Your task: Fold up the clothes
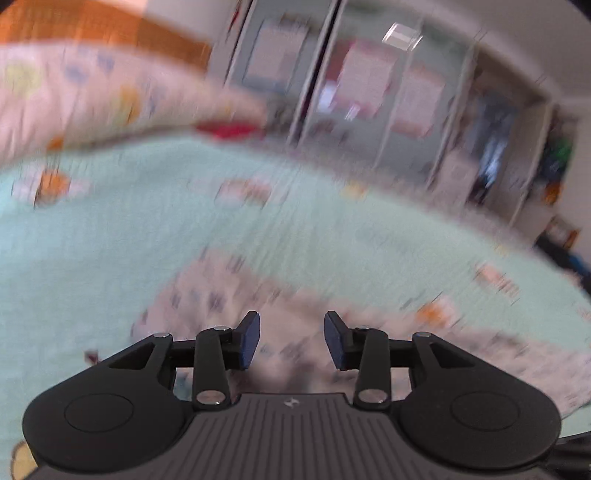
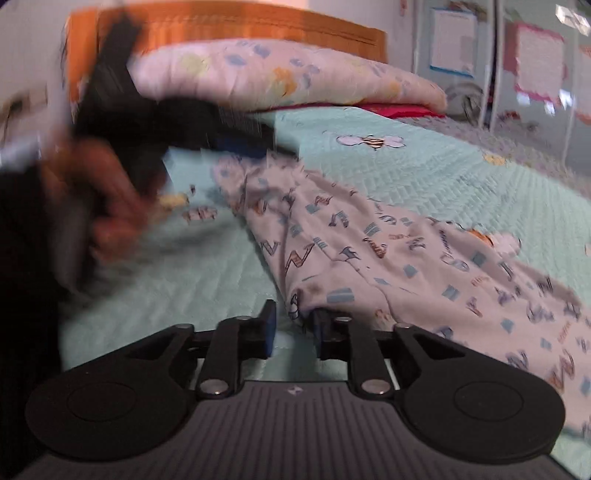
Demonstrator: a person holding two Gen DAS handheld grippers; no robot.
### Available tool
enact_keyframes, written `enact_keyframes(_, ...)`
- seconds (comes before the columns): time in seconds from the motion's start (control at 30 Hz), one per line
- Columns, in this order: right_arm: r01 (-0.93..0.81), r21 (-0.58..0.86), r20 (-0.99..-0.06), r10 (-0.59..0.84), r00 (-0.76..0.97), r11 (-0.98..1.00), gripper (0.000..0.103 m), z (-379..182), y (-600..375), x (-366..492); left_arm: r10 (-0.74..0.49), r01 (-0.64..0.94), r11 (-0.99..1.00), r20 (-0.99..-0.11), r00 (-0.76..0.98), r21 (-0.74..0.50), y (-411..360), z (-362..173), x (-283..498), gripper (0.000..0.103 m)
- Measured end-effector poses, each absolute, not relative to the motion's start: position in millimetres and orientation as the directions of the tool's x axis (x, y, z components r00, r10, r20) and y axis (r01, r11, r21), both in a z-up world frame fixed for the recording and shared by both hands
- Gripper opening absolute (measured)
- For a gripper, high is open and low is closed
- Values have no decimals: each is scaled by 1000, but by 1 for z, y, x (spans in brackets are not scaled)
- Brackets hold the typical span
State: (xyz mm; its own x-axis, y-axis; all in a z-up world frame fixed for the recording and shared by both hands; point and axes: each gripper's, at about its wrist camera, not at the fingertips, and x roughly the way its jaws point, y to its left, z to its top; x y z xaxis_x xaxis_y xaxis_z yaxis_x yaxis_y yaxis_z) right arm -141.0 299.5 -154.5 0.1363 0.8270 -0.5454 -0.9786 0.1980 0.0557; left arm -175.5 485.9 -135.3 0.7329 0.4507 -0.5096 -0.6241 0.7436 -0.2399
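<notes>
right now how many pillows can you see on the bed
1, a pink patterned pillow at the head of the bed, against the orange headboard, beyond the printed garment. The other gripper and hand cover its near-left end, so another could be hidden there.

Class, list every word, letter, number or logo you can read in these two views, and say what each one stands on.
Garment: printed with scattered letters and words, too blurred and creased to read.
Papers on the cupboard doors: too blurred to read.
Right claw's ribbed body: a small pale logo mark, no readable text.
Left claw's ribbed body: the same small mark, no text.
Bedspread: pictures only, a bee; no words readable.
</notes>
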Motion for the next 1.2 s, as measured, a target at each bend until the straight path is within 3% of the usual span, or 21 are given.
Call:
enact_keyframes(0.07,-978,60,-505,851,142,199,23,-138,280,-134,446,-630,731,-514,733,-263,489,-144,-178,39)
enact_keyframes(0.13,-973,27,-462,866,190,228,31,-124,265,-118,470,-633,731,-485,738,-255,482,-144,-182,40)
enact_keyframes(0.2,-961,-9,-445,860,251,276,46,-117,263,-86,512,-648,730,-455,728,-216,473,-145,-182,41)
enact_keyframes(0.23,-954,-24,-443,852,278,298,46,-115,266,-68,523,-652,732,-452,723,-196,470,-147,-182,41)
enact_keyframes(0.3,-947,-43,-459,836,301,317,46,-113,276,-29,540,-656,739,-449,712,-154,463,-151,-178,42)
enact_keyframes(0.47,-982,-7,-601,784,155,189,46,-130,328,39,542,-664,737,-476,693,-128,469,-155,-171,42)
enact_keyframes(0.5,-985,10,-628,767,128,172,43,-136,336,46,540,-665,734,-478,693,-136,470,-155,-171,42)
enact_keyframes(0.53,-987,26,-653,750,104,159,32,-142,342,50,538,-666,732,-479,694,-143,471,-155,-171,42)
enact_keyframes(0.57,-988,43,-677,731,79,146,1,-147,348,55,538,-668,730,-480,693,-145,472,-155,-171,42)
enact_keyframes(0.77,-973,63,-630,765,132,220,0,-147,352,76,538,-668,730,-482,692,-145,472,-156,-168,42)
enact_keyframes(0.87,-970,48,-673,726,144,238,8,-163,355,74,536,-669,729,-486,690,-145,473,-156,-166,43)
enact_keyframes(1.0,-936,91,-568,790,232,340,46,-148,311,66,535,-666,730,-480,695,-151,472,-155,-168,44)
enact_keyframes(1.03,-931,97,-549,799,245,352,49,-146,298,63,535,-665,731,-478,697,-153,472,-155,-168,44)
enact_keyframes(1.17,-906,-4,-601,723,340,422,47,-158,262,60,539,-667,731,-479,693,-142,469,-155,-167,44)
enact_keyframes(1.2,-868,-5,-602,692,399,496,35,-161,252,68,541,-668,731,-479,692,-140,469,-155,-167,45)
